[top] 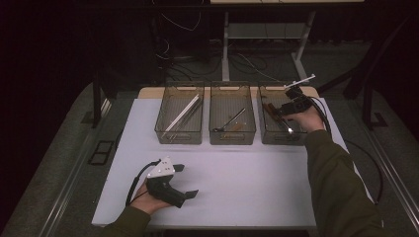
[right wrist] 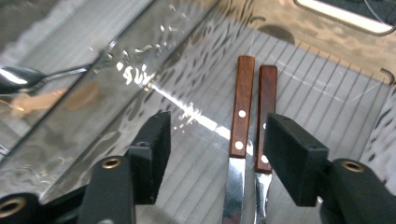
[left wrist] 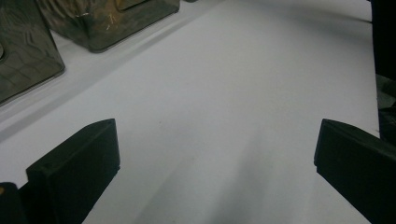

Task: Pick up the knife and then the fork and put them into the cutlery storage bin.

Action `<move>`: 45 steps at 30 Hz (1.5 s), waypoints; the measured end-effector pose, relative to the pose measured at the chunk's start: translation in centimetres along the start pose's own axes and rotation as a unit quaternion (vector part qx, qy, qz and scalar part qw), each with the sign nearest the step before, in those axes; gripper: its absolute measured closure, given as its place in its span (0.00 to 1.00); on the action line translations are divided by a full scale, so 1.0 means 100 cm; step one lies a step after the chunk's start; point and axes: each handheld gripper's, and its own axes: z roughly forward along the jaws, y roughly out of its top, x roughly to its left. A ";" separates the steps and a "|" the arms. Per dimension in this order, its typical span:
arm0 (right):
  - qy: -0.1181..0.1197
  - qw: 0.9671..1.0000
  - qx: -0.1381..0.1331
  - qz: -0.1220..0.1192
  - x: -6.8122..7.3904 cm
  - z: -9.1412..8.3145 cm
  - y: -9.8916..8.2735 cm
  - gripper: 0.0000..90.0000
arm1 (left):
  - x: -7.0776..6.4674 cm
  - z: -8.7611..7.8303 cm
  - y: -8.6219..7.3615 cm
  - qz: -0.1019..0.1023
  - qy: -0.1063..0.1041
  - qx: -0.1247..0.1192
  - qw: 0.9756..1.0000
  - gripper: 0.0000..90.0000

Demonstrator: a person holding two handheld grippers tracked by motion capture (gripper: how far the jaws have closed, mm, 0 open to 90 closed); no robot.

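Note:
Two knives with brown wooden handles, one (right wrist: 243, 107) beside the other (right wrist: 267, 102), lie side by side on the floor of the right clear bin (top: 282, 140). My right gripper (right wrist: 219, 140) hangs open just above them, one jaw on each side of the pair, and its pads touch nothing. From above, the right gripper (top: 279, 111) dips into that bin, held by a hand. My left gripper (top: 187, 180) rests open on the white table (top: 247, 187) at the front left. Nothing but bare table lies between the jaws of the left gripper (left wrist: 215, 158).
Three clear bins stand in a row at the back of the table. The left bin (top: 179, 139) holds long pale sticks. The middle bin (top: 232, 140) holds a spoon (right wrist: 18, 79), seen through the right bin's wall (right wrist: 116, 93). Cables trail from both grippers.

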 end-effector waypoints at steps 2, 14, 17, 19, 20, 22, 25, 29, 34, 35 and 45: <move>0.009 1.000 -0.013 0.006 0.000 -0.004 -0.003 0.42 | 0.001 0.000 -0.001 -0.003 0.001 0.002 1.000 0.00; 0.049 0.996 -0.080 -0.009 0.019 -0.028 -0.024 0.22 | 0.004 0.000 -0.002 -0.008 0.008 0.001 1.000 0.00; 0.047 0.994 -0.094 -0.015 0.026 -0.035 -0.029 0.21 | 0.002 0.001 -0.001 -0.006 0.006 0.002 1.000 0.00; 0.049 0.993 -0.107 -0.016 0.033 -0.039 -0.034 0.21 | 0.001 0.000 -0.001 -0.007 0.006 0.002 1.000 0.00; 0.054 0.992 -0.112 -0.019 0.036 -0.040 -0.036 0.21 | 0.001 0.001 -0.001 -0.007 0.007 0.002 1.000 0.00; 0.057 0.991 -0.117 -0.028 0.043 -0.043 -0.041 0.20 | 0.002 0.000 -0.001 -0.005 0.006 0.005 1.000 0.00; 0.053 0.990 -0.123 -0.043 0.054 -0.047 -0.050 0.20 | 0.002 0.000 -0.001 -0.005 0.003 0.005 1.000 0.00; 0.065 0.987 -0.140 -0.053 0.066 -0.055 -0.063 0.20 | 0.001 0.000 -0.001 -0.003 0.003 0.007 1.000 0.00; 0.077 0.983 -0.151 -0.067 0.079 -0.062 -0.079 0.19 | 0.000 0.000 -0.001 -0.003 0.003 0.005 1.000 0.00; 0.080 0.983 -0.152 -0.067 0.080 -0.064 -0.083 0.16 | 0.000 0.000 -0.001 -0.003 0.003 0.006 1.000 0.00; 0.087 0.978 -0.174 -0.076 0.089 -0.073 -0.118 0.16 | 0.000 0.000 -0.001 -0.004 0.003 0.006 1.000 0.00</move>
